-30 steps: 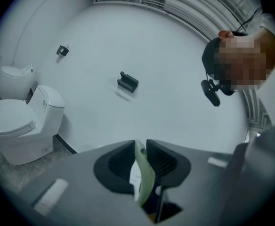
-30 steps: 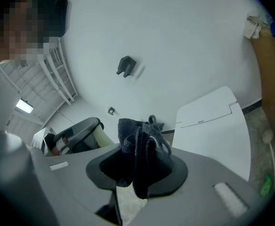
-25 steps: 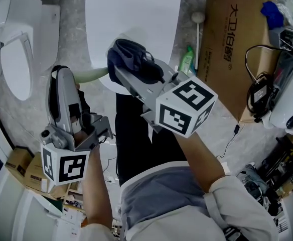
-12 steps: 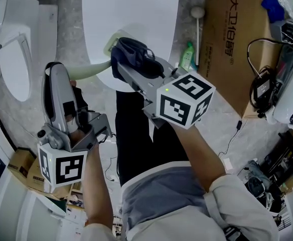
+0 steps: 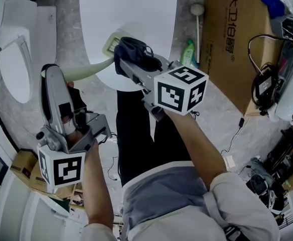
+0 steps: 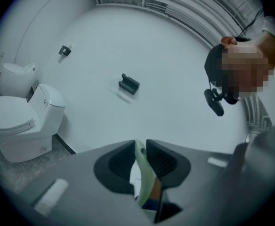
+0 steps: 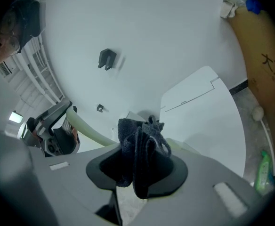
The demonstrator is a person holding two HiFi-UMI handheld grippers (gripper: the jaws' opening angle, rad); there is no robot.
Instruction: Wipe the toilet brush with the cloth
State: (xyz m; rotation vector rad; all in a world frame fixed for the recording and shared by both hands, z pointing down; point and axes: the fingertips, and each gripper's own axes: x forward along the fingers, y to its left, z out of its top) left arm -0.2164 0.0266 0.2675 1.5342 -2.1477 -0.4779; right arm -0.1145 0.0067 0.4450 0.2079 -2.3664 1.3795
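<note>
The toilet brush has a pale green handle [image 5: 89,70] that runs from my left gripper [image 5: 57,73] up and right to its head [image 5: 110,42] over the white toilet lid. The left gripper is shut on the handle [image 6: 143,175]. My right gripper [image 5: 125,60] is shut on a bunched dark blue cloth [image 5: 136,54], which lies against the brush close to its head. In the right gripper view the cloth [image 7: 140,149] fills the jaws. The green handle [image 7: 88,130] passes behind the cloth toward the left gripper [image 7: 52,133].
A white toilet lid [image 5: 131,9] lies straight ahead and a second toilet [image 5: 13,59] stands at the left. A cardboard box [image 5: 232,44], a green bottle [image 5: 187,55] and a white long-handled tool [image 5: 197,14] are at the right. Cables and devices crowd the far right.
The right gripper with the cloth has slid slightly up along the brush toward its head, which now shows left of the cloth. The left gripper has drifted a little to the left.
</note>
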